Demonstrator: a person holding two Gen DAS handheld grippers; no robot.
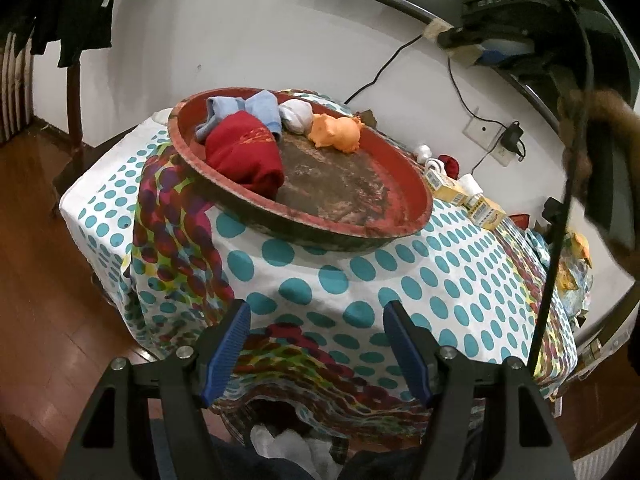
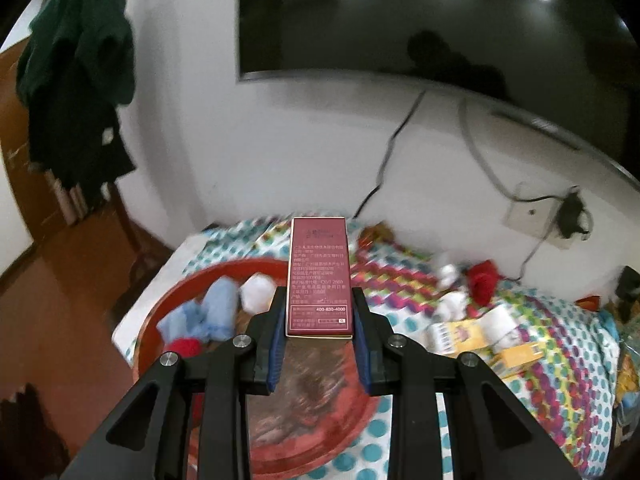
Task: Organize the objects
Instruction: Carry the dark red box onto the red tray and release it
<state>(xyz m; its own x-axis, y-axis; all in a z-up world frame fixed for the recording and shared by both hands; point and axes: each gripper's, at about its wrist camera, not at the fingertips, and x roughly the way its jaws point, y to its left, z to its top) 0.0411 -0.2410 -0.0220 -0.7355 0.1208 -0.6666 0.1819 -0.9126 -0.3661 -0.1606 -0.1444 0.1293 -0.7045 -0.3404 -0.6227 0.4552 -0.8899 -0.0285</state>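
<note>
Dark red printed box [image 2: 319, 278] upright between the right tool's [image 2: 319, 316] pads, above the red tray [image 2: 160, 312].

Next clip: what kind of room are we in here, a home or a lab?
Most likely a home living room: a large dark wall-mounted television, dark clothes hanging on a wooden stand, and a table under a teal-dotted tablecloth on wood flooring.
</note>
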